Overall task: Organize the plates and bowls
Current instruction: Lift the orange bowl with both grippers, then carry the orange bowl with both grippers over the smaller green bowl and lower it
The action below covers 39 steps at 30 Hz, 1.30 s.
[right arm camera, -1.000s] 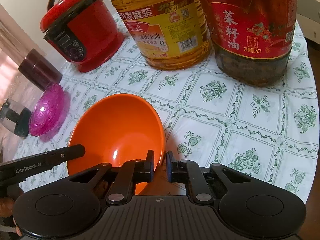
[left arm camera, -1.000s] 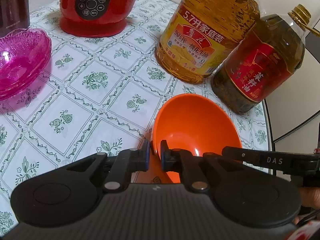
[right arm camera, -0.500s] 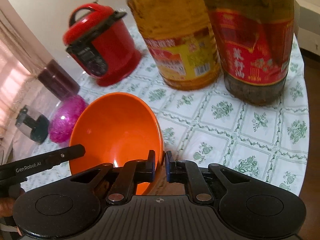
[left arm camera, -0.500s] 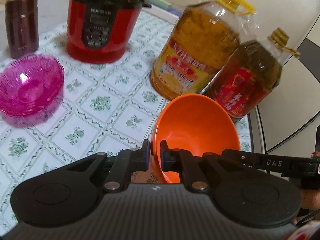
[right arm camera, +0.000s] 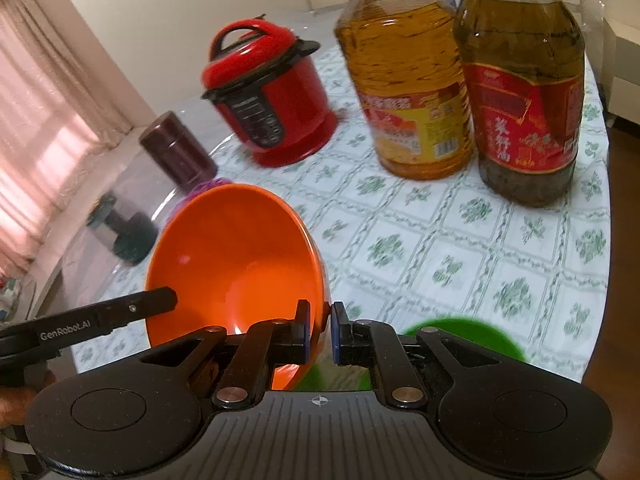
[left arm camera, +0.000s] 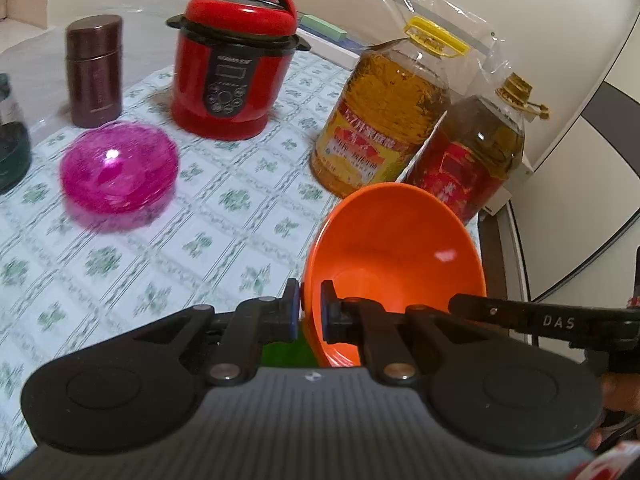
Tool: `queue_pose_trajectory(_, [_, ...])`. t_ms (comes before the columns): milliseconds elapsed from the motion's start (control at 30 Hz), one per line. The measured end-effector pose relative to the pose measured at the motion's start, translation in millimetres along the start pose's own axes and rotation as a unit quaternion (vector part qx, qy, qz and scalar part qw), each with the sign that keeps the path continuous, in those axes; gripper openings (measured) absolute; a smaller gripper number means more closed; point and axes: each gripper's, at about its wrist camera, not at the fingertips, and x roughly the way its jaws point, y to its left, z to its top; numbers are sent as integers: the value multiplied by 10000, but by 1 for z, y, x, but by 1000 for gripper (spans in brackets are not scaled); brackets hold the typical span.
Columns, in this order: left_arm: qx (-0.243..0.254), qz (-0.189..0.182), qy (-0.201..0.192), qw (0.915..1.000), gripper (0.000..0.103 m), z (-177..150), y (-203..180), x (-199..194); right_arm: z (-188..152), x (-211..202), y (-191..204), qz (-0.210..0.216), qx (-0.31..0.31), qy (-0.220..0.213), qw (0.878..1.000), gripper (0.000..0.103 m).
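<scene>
An orange bowl (left arm camera: 396, 248) hangs in the air above the table, tilted and gripped at opposite sides of its rim. My left gripper (left arm camera: 310, 314) is shut on the left rim, and my right gripper (right arm camera: 320, 332) is shut on the right rim of the same orange bowl (right arm camera: 236, 256). Each view shows the other gripper's black finger reaching in at the far rim. Under the bowl lies a green dish (right arm camera: 464, 338), mostly hidden by my grippers. A pink glass bowl (left arm camera: 120, 168) sits on the tablecloth to the left.
A red pressure cooker (left arm camera: 236, 60), a dark brown canister (left arm camera: 94, 70) and two large oil bottles (left arm camera: 384, 120) (left arm camera: 472, 152) stand at the back of the round table (right arm camera: 520, 240). A dark glass jar (right arm camera: 124, 232) sits at the left edge.
Both grippers have risen with the orange bowl, lifting it off the table. The cooker, bottles and pink bowl now look smaller and farther off, and the green dish shows underneath.
</scene>
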Motion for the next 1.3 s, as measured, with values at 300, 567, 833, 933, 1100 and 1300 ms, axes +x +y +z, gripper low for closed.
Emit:
queue_pose_trajectory(300, [-297,73,54,9995,9,-50,21,-29,-40,-5,13,185,-24,187,9997,10])
queue_pose_trajectory(567, [-478,-19,89,9988,9,-76,30,-41,-64,-11,15,242,-48,322,9992,10])
queue_pose_trajectory(833, [-513,-8,137,9986,9,-84,31,-40,-72,-8,15,213,-45,399,9990,10])
queue_pose_trajectory(933, [-515,-15,146,9986,9,-84,30,-39,-72,-7,14,200,-47,410,9989,10])
queue_pose_trajectory(1100, [-532,-44,188,9984,9,-79,33,-31,-65,-3,13,162,-47,411,9990,10])
queue_pose_trajectory(1300, [-564,70,301,9979,9,-71,38,-10,-54,13,12,75,-104,487,9987,10])
